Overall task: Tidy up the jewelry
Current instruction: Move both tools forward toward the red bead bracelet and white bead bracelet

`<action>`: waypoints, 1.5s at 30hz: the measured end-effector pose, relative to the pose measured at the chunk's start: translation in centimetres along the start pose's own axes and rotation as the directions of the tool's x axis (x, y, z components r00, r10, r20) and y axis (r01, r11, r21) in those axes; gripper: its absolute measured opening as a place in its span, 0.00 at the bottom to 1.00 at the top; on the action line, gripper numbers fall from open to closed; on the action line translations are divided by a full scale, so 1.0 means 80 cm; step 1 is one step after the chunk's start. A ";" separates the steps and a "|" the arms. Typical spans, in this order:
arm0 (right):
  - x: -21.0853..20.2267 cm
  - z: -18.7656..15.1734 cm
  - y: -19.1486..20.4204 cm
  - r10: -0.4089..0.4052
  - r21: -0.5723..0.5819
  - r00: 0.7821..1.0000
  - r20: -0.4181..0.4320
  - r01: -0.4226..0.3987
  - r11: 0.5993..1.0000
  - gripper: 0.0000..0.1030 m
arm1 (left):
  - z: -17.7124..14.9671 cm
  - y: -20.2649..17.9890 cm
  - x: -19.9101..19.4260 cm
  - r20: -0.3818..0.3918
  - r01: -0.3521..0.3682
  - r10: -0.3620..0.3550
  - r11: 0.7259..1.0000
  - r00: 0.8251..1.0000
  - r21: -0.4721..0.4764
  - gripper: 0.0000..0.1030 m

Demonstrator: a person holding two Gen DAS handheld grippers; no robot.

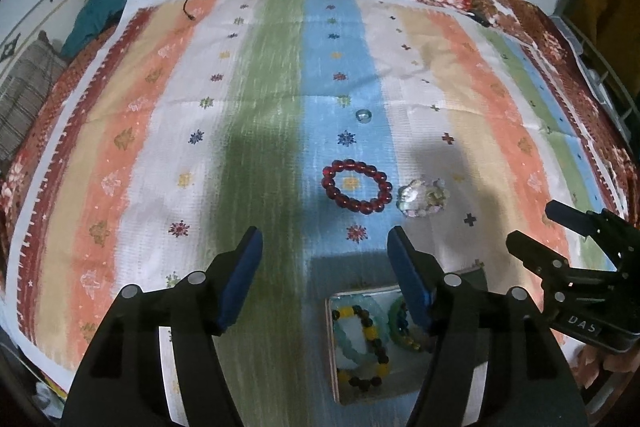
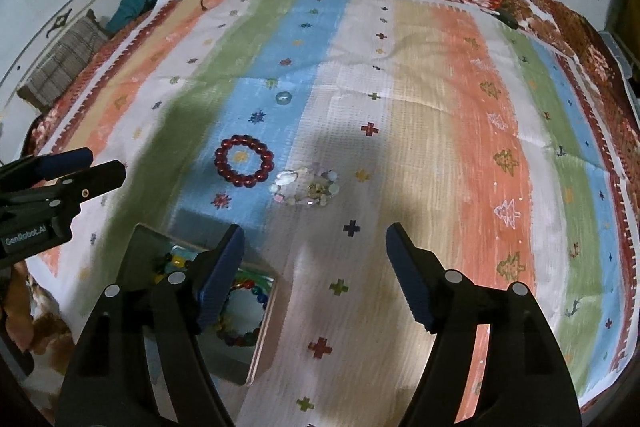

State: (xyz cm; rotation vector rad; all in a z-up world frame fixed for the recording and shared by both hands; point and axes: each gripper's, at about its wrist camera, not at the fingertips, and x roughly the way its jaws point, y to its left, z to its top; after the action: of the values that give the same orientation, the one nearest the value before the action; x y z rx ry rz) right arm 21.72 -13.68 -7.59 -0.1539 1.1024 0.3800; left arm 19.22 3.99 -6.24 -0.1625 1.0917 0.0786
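Both claws spread and empty as I steer: my left claw (image 1: 324,259) has the red bead bracelet (image 1: 355,185) dead ahead, my right claw (image 2: 314,255) faces the pale shell bracelet (image 2: 308,189), tray (image 2: 266,311) beneath its left finger.

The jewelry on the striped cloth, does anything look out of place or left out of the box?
Yes. The red bead bracelet, the pale shell bracelet beside it and a small glass bead farther up the blue stripe lie loose on the cloth, while other bracelets already sit in the open box. Nothing looks spilled or broken.
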 end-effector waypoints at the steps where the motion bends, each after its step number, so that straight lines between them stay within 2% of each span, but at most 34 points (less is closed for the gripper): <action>1: 0.003 0.001 -0.001 -0.001 -0.001 1.000 -0.007 0.001 1.000 0.71 | 0.002 0.002 0.005 -0.008 0.002 -0.002 1.000 1.000 -0.007 0.63; 8: 0.028 0.012 -0.011 0.004 0.015 0.999 -0.041 -0.004 1.000 0.71 | 0.016 0.003 0.028 -0.028 0.013 -0.014 1.000 1.000 -0.028 0.64; 24: 0.072 0.031 -0.007 -0.003 -0.019 0.998 -0.059 0.002 1.000 0.71 | 0.038 0.004 0.078 -0.073 0.039 -0.042 0.998 0.996 -0.042 0.65; 45: 0.131 0.044 -0.006 -0.039 -0.042 0.991 -0.125 0.035 0.999 0.71 | 0.056 0.004 0.143 -0.153 0.006 -0.005 1.000 0.988 0.003 0.65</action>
State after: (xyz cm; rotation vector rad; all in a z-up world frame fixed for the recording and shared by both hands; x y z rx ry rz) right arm 29.00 -10.67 -15.40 -0.2353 1.2148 0.3627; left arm 28.35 4.89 -14.38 -0.1709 1.2440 0.0599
